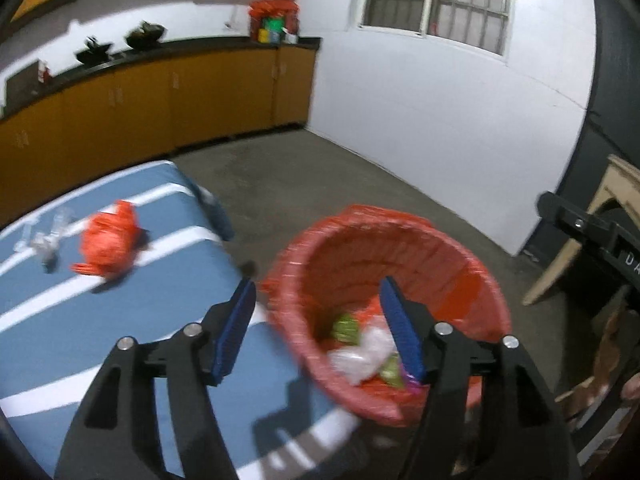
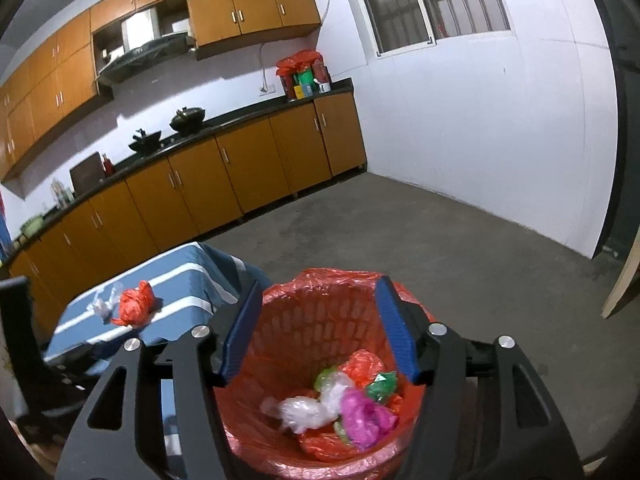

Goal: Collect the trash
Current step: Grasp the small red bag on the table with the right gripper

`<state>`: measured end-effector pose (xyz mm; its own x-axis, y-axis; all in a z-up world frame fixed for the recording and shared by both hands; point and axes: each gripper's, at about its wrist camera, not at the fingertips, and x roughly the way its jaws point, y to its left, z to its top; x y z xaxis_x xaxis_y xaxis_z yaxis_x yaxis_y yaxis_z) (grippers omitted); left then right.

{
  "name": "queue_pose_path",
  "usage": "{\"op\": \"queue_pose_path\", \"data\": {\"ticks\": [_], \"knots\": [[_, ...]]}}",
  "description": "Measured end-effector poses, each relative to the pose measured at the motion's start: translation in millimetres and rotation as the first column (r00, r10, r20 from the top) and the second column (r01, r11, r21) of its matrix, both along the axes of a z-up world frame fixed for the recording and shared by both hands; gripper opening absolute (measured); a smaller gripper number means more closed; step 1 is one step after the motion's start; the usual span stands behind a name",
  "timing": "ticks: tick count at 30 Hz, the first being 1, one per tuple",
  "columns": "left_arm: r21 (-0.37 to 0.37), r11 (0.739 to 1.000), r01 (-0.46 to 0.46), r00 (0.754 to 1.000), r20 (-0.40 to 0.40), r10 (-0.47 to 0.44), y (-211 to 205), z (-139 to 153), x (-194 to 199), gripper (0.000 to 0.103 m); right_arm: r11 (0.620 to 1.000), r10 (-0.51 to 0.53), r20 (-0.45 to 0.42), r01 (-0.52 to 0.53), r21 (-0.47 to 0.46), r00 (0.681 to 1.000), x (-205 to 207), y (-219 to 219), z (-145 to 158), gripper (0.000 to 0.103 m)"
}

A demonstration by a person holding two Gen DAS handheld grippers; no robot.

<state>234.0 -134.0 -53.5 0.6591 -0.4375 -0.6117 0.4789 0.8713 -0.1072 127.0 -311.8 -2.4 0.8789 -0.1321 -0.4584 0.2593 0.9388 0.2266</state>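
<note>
Here the trash bin [image 2: 320, 380], lined with a red bag, holds crumpled clear, green, pink and red wrappers. Beside it, a crumpled red bag [image 2: 134, 308] and clear plastic [image 2: 102, 304] lie on the striped worktop [image 2: 180, 280]. Both left tongs [image 1: 320, 312] and right tongs [image 2: 320, 320] gape, empty, above the bin.

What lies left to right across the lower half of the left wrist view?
Clear plastic scraps → crumpled red bag on the striped table → lined trash basket → right gripper.
</note>
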Motion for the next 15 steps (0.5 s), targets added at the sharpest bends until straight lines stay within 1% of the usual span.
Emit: {"op": "queue_pose_path", "data": {"ticks": [2, 4, 6, 8, 10, 12, 13, 15], "knots": [[0.026, 0.999, -0.040, 0.999, 0.022, 0.039, 19, 2, 0, 0.066, 1.000, 0.006, -0.005, -0.006, -0.011, 1.000, 2, 5, 0, 0.061], [0.044, 0.996, -0.076, 0.996, 0.041, 0.074, 34, 3, -1, 0.068, 1.000, 0.017, -0.005, -0.017, -0.018, 1.000, 5, 11, 1, 0.066], [0.072, 0.989, -0.130, 0.990, 0.066, 0.125, 56, 3, -1, 0.069, 0.999, 0.029, -0.005, -0.029, -0.026, 1.000, 10, 18, 2, 0.069], [0.101, 0.977, -0.187, 0.980, 0.084, 0.179, 81, 2, -2, 0.071, 0.997, 0.066, -0.007, -0.066, -0.029, 0.998, 17, 31, 4, 0.073], [0.119, 0.963, -0.240, 0.969, 0.092, 0.230, 106, 1, 0, 0.072, 0.994, 0.100, -0.008, -0.100, -0.038, 0.995, 23, 44, 6, 0.078], [0.132, 0.942, -0.309, 0.950, 0.090, 0.299, 140, -1, 2, 0.073, 0.989, 0.140, -0.013, -0.140, -0.049, 0.990, 32, 59, 8, 0.080], [0.134, 0.934, -0.331, 0.943, 0.086, 0.321, 152, -2, 2, 0.073, 0.987, 0.155, -0.015, -0.156, -0.051, 0.988, 35, 64, 9, 0.081], [0.134, 0.909, -0.394, 0.919, 0.077, 0.387, 183, -4, 4, 0.073, 0.980, 0.193, -0.024, -0.194, -0.049, 0.981, 43, 78, 9, 0.081]]}}
